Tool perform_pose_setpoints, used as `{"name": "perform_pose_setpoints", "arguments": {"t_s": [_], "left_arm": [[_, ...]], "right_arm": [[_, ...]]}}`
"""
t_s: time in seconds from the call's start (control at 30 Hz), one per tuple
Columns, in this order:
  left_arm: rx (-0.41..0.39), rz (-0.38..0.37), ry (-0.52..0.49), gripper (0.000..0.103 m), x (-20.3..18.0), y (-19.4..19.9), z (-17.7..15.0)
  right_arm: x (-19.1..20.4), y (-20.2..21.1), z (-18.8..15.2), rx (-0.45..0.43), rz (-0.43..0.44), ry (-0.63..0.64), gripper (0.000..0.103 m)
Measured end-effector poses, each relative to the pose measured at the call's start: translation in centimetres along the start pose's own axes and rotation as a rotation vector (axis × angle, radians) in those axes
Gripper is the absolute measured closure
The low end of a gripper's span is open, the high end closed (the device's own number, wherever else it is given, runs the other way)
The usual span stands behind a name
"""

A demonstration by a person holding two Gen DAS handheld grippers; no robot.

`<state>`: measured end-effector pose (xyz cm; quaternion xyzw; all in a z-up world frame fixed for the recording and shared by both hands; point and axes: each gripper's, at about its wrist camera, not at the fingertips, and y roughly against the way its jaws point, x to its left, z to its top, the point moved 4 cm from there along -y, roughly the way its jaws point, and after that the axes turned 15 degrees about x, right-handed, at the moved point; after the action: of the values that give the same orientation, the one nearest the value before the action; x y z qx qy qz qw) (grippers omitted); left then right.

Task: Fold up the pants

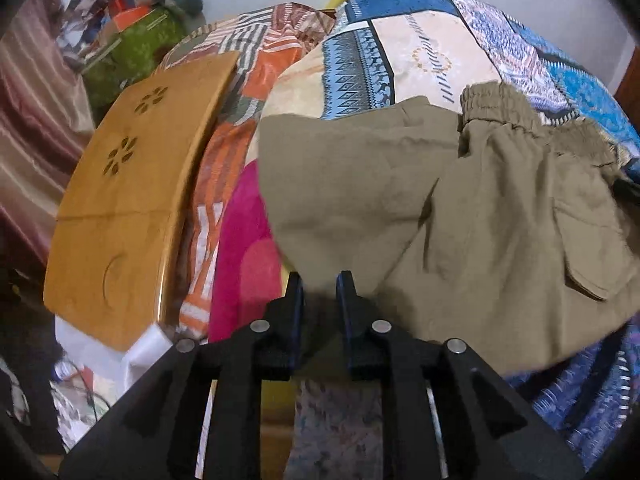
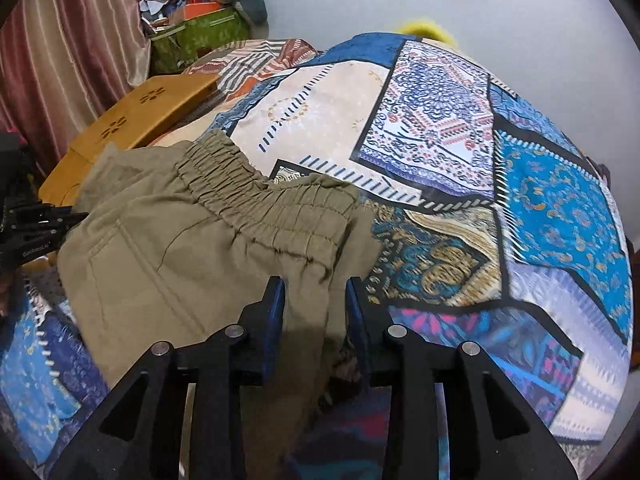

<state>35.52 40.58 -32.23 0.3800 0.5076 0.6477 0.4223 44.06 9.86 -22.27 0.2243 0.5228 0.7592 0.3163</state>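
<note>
Olive-khaki pants (image 1: 440,208) lie bunched on a patchwork bedspread (image 1: 420,48), elastic waistband (image 2: 260,192) toward the far side. My left gripper (image 1: 320,280) sits at the near edge of the pants; its fingers (image 1: 295,300) stand a small gap apart with cloth between them. My right gripper (image 2: 314,284) has its blue-padded fingers (image 2: 276,312) parted around a fold of the pants (image 2: 180,264) just below the waistband. The left gripper also shows at the left edge of the right wrist view (image 2: 60,220), touching the pants' side.
A wooden lap tray (image 1: 120,208) with flower cut-outs lies on the bed to the left. A pink cloth (image 1: 244,248) lies beside it. A striped curtain (image 2: 72,48) and a green box of clutter (image 2: 196,36) stand at the back left. A white wall rises behind the bed.
</note>
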Motion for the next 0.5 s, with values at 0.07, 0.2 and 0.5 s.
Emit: {"name": "perform_pose_setpoints", "arguments": {"t_s": [0.07, 0.2, 0.5], "left_arm": [[-0.018, -0.016, 0.010, 0.086, 0.1, 1.4, -0.6], [-0.090, -0.046, 0.020, 0.086, -0.6, 5.8, -2.2], [-0.341, -0.100, -0.027, 0.086, -4.6, 19.5, -7.3]], "right_arm": [[-0.3, 1.5, -0.5, -0.026, 0.002, -0.004, 0.074], [-0.5, 5.4, -1.5, -0.096, 0.030, -0.026, 0.074], [1.7, 18.7, -5.7, -0.329, 0.051, -0.026, 0.074]]}}
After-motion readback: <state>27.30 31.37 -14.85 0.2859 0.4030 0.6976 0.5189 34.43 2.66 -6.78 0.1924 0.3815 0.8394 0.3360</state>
